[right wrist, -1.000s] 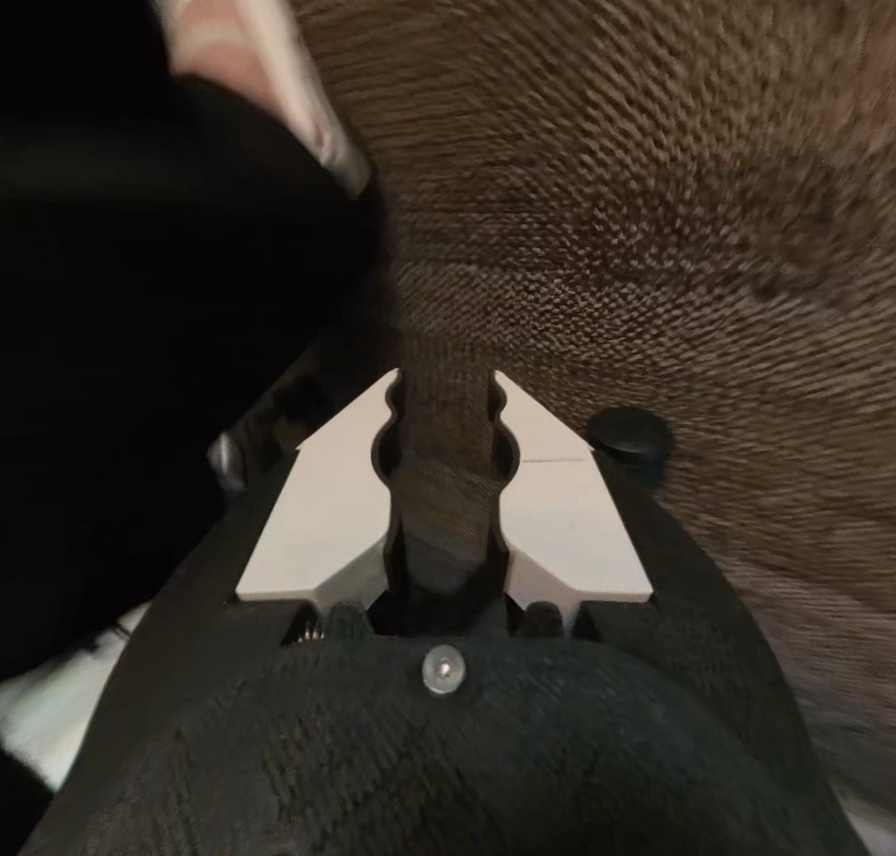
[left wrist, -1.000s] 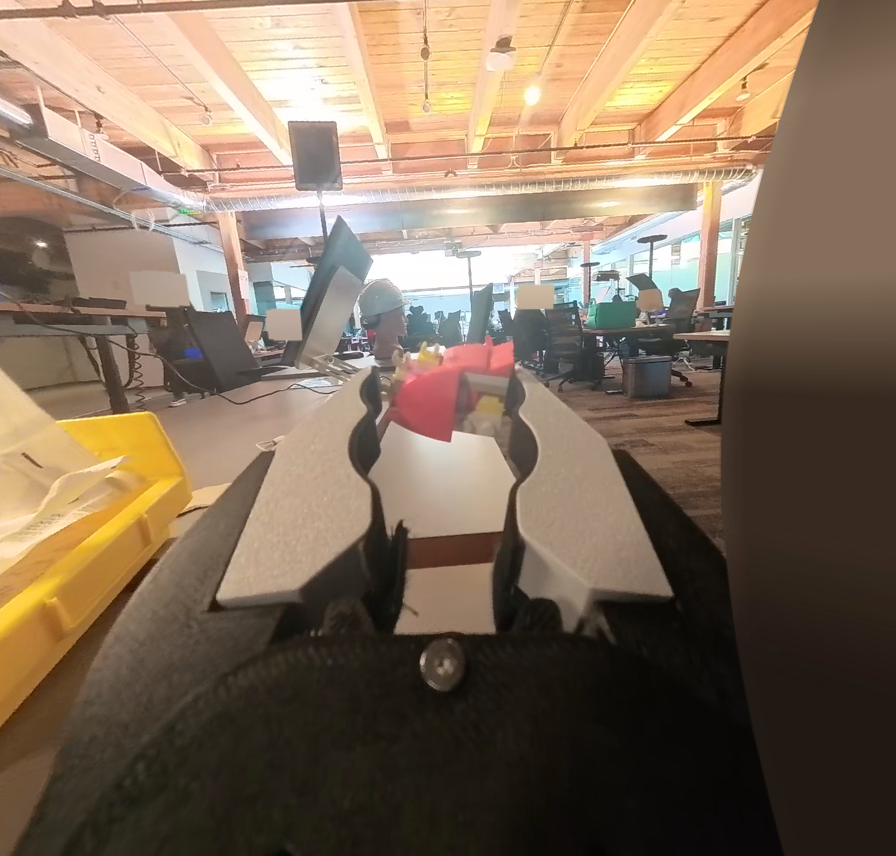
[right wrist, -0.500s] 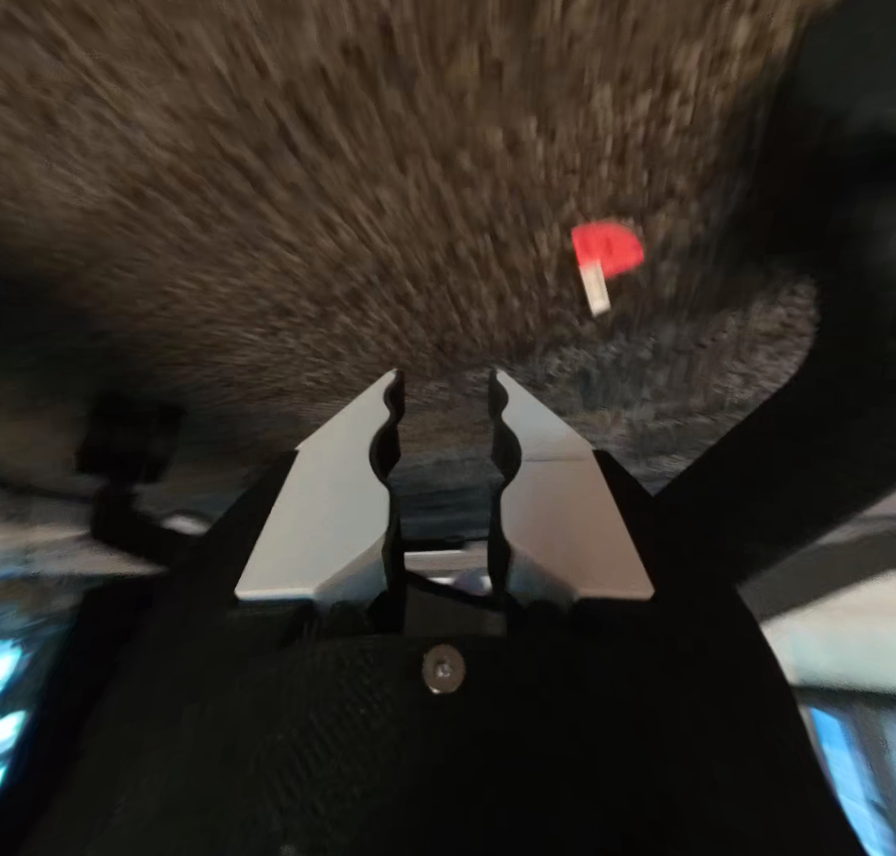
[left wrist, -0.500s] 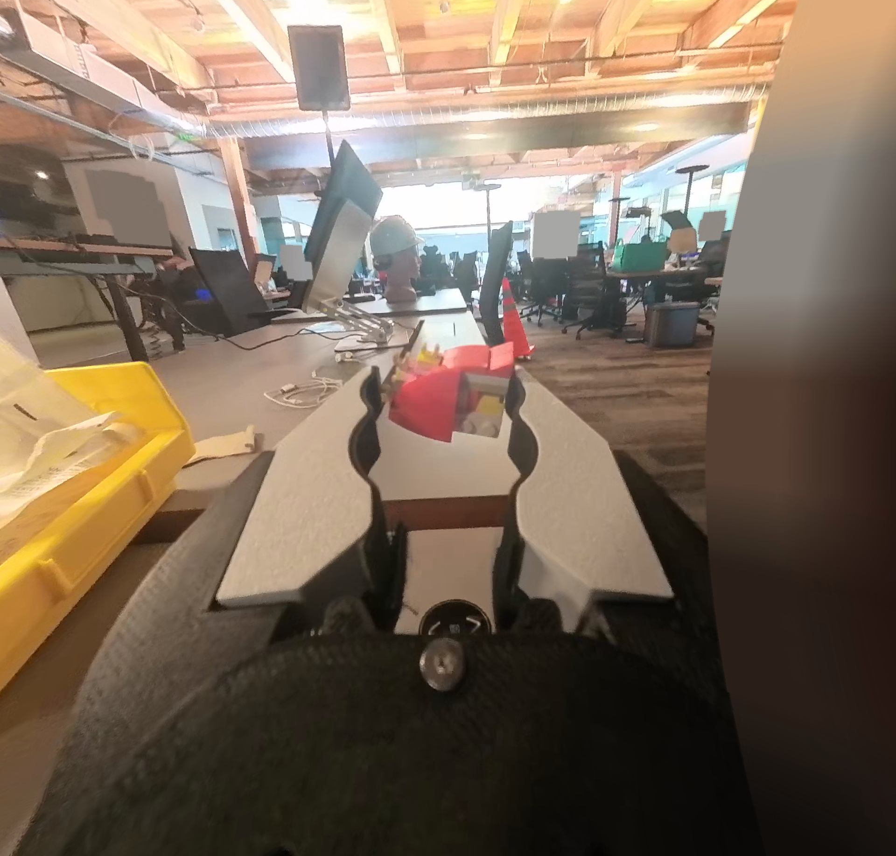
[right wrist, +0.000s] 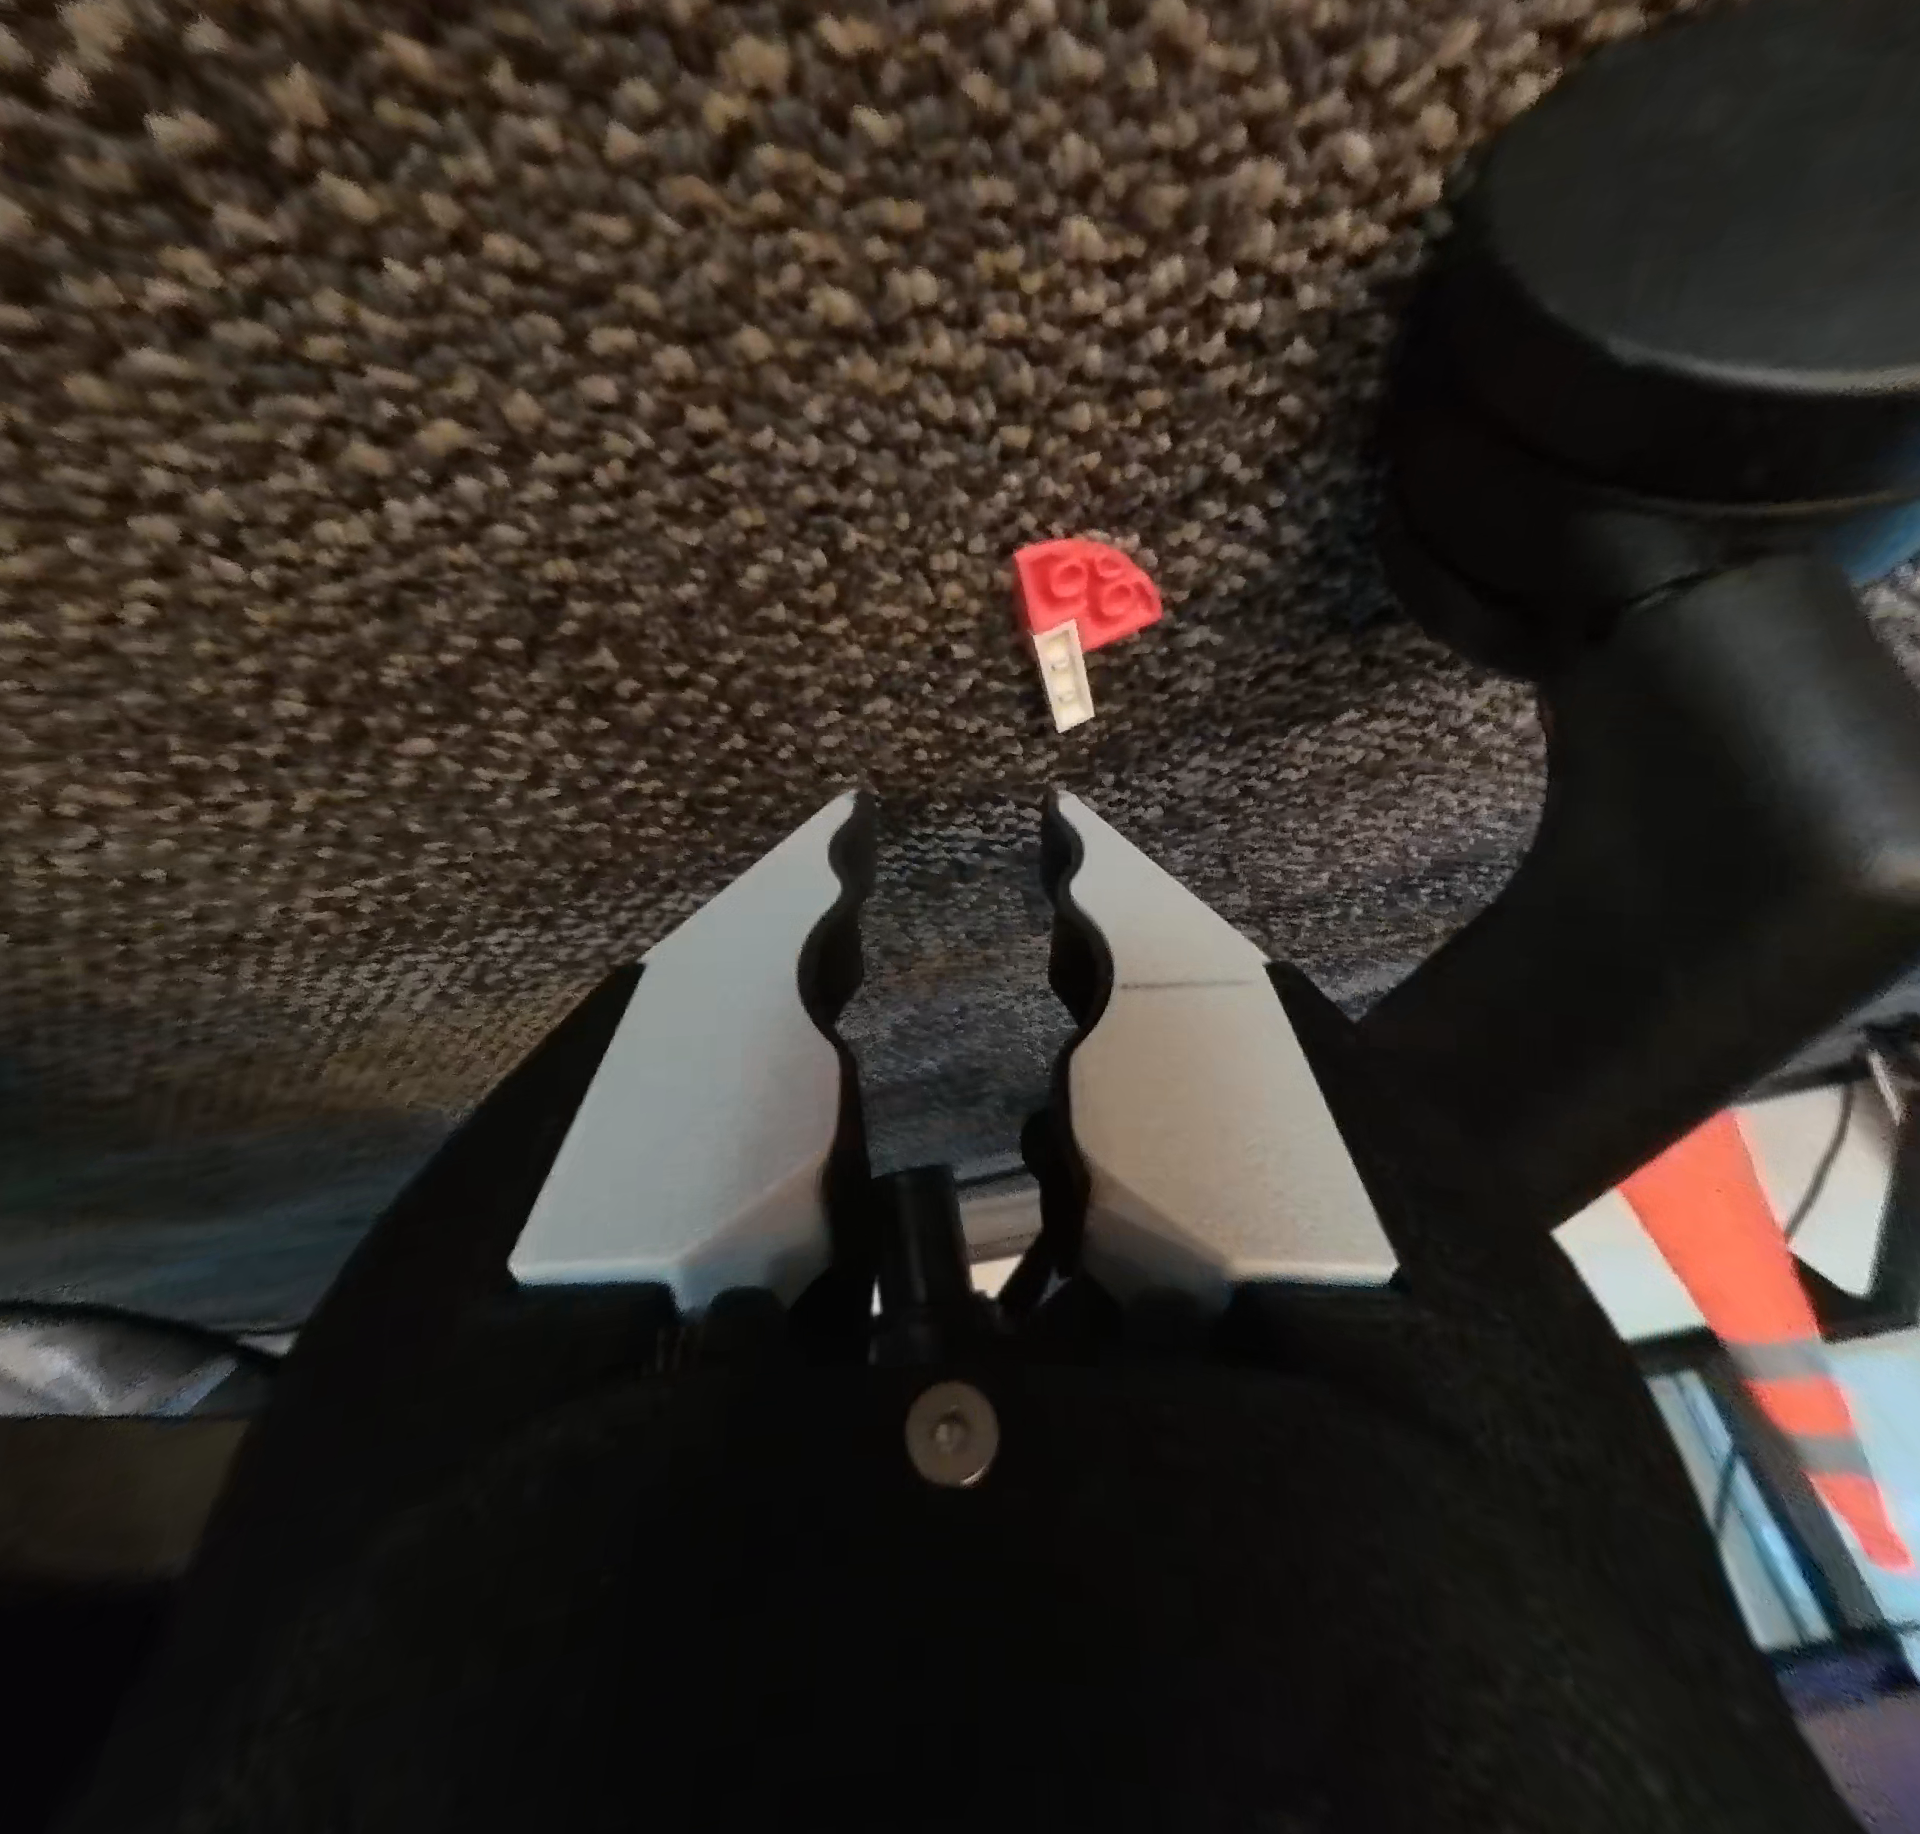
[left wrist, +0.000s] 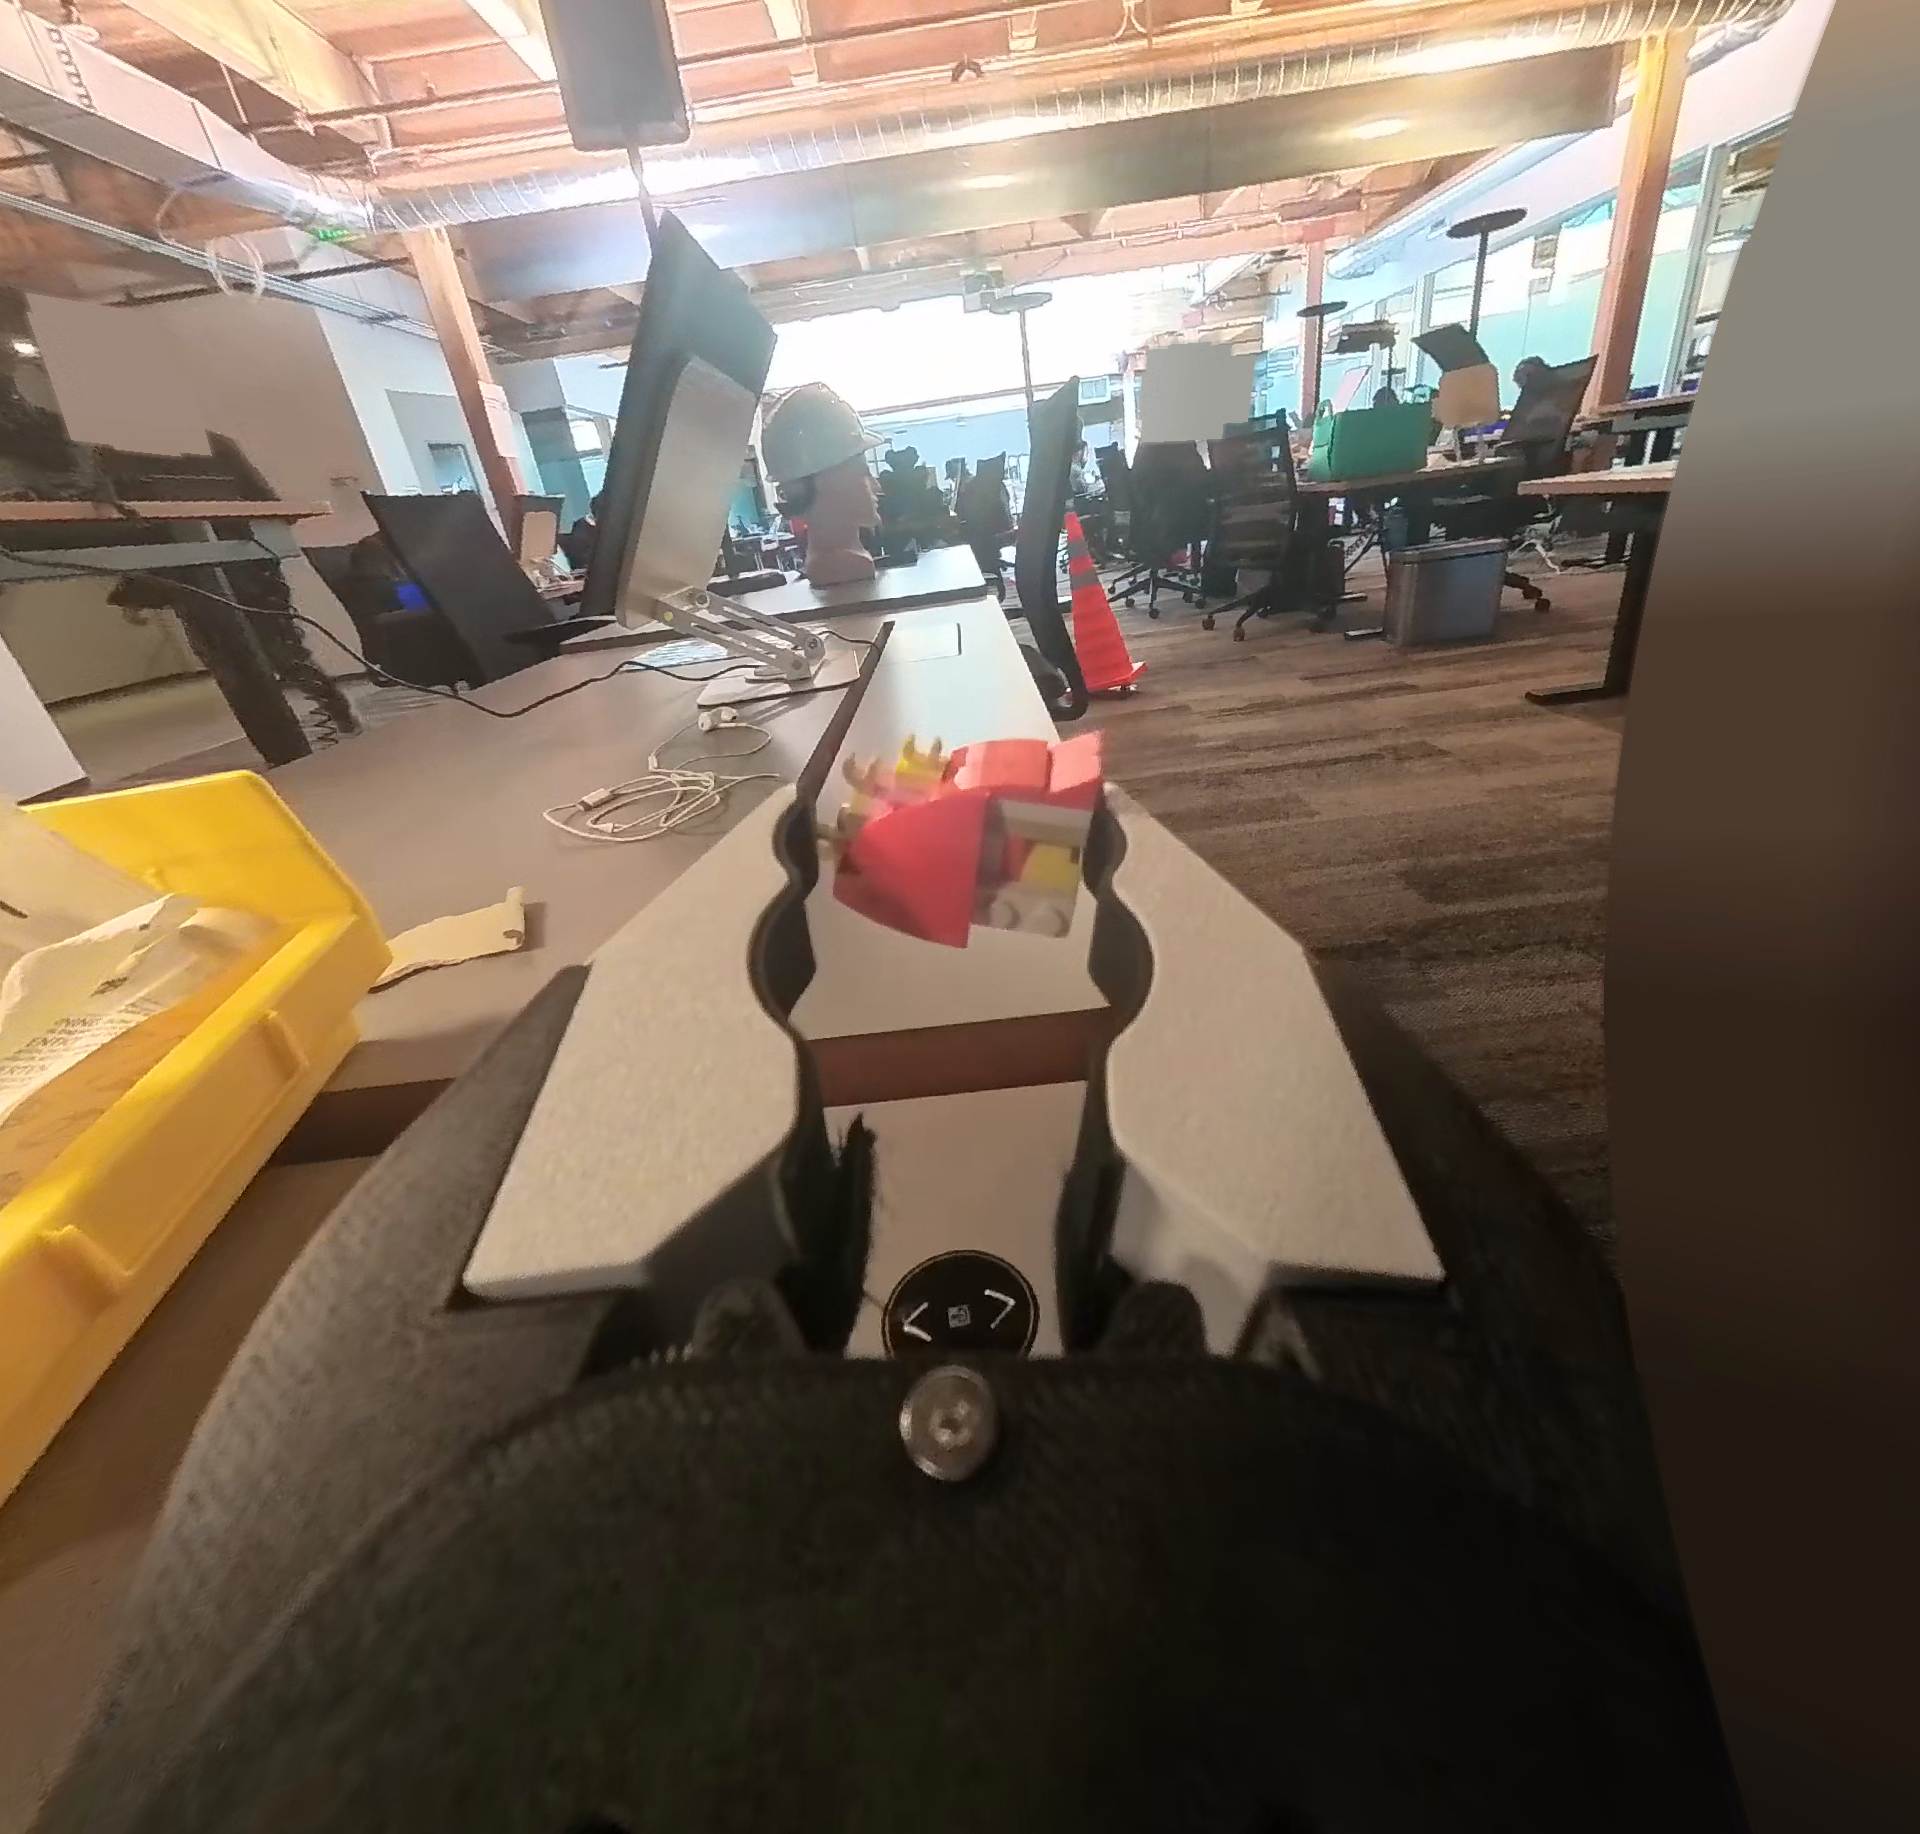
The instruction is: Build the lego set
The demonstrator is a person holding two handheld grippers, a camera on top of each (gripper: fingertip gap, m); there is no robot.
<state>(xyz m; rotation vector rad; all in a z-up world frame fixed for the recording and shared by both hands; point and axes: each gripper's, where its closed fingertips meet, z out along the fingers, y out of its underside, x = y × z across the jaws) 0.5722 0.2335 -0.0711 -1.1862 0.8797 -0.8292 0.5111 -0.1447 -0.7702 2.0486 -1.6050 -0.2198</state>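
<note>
My left tongs (left wrist: 951, 849) point level over the desk (left wrist: 436, 818), pinching a brick model (left wrist: 961, 854). My right tongs (right wrist: 956, 813) point down at the carpet (right wrist: 520, 434), spread, near a red piece (right wrist: 1086, 595).

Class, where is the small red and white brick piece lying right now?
In the right wrist view, the red and white brick piece lies on the brown carpet, just beyond the right fingertip.

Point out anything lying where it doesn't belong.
A small red brick piece with a white strip attached lies on the carpet, beside a chair caster, just ahead of the open, empty right tool. A toy part on the floor looks dropped.
</note>
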